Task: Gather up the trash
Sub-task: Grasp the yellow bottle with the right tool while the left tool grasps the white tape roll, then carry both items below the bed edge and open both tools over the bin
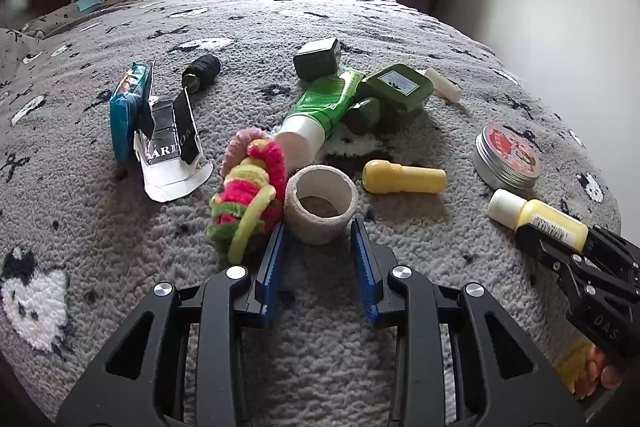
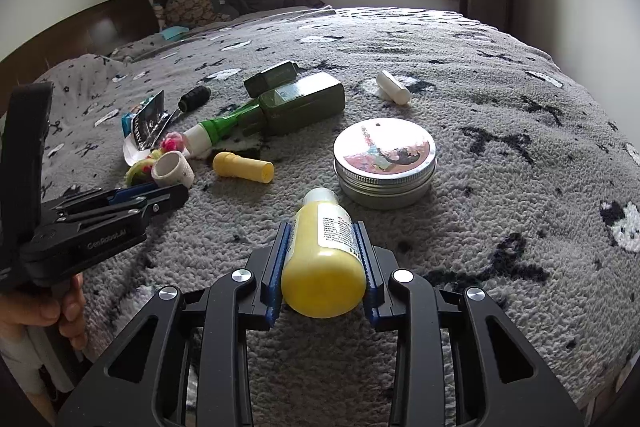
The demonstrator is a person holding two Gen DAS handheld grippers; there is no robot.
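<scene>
An empty cardboard tape roll (image 1: 322, 203) stands on the grey blanket. My left gripper (image 1: 319, 229) is open, its blue fingers on either side of the roll's near edge; the roll also shows in the right wrist view (image 2: 173, 169). My right gripper (image 2: 323, 231) is shut on a yellow bottle with a white cap (image 2: 324, 259), seen from the side in the left wrist view (image 1: 536, 217). A torn white and black wrapper (image 1: 172, 151) and a teal packet (image 1: 128, 107) lie at the left.
On the blanket lie fuzzy pink and green hair ties (image 1: 248, 195), a green tube (image 1: 324, 107), dark green boxes (image 1: 392, 91), a yellow cylinder (image 1: 404, 178), a round metal tin (image 2: 385, 161), a white stick (image 2: 394, 87) and a black roll (image 1: 202, 71). A wall is at the right.
</scene>
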